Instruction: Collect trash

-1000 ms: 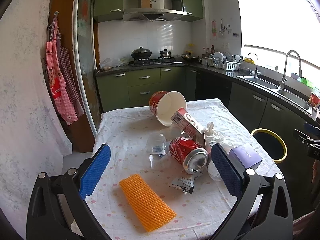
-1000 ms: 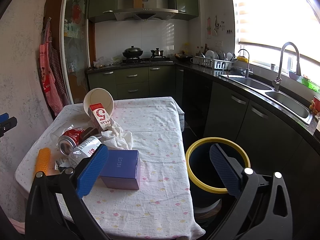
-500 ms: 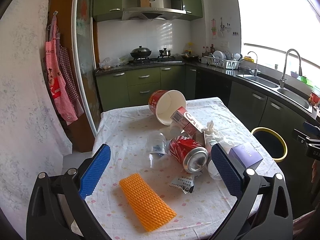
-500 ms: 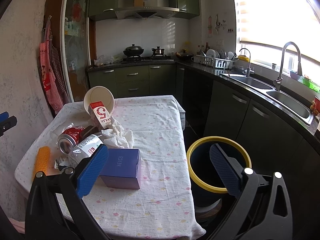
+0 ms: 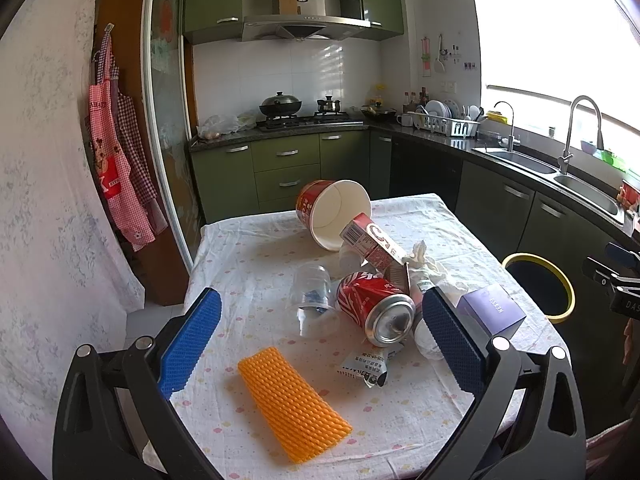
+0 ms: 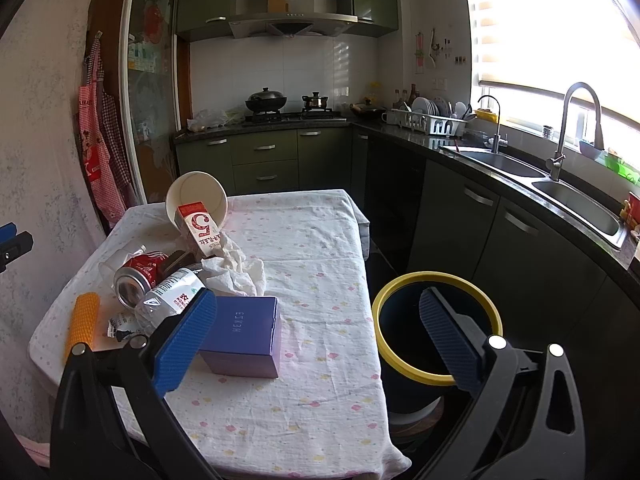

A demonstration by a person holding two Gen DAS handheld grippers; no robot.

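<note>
Hovering wide open and empty: left gripper [image 5: 322,336] above the table [image 5: 248,256], red can [image 5: 374,306] just ahead between its fingers, long axis pointing back toward it. Right gripper [image 6: 316,338] equally open, empty, nearer the purple box [image 6: 244,330] and yellow-rimmed bin [image 6: 438,328].

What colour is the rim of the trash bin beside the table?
Yellow, around a dark bin; clearest in the right wrist view.
</note>
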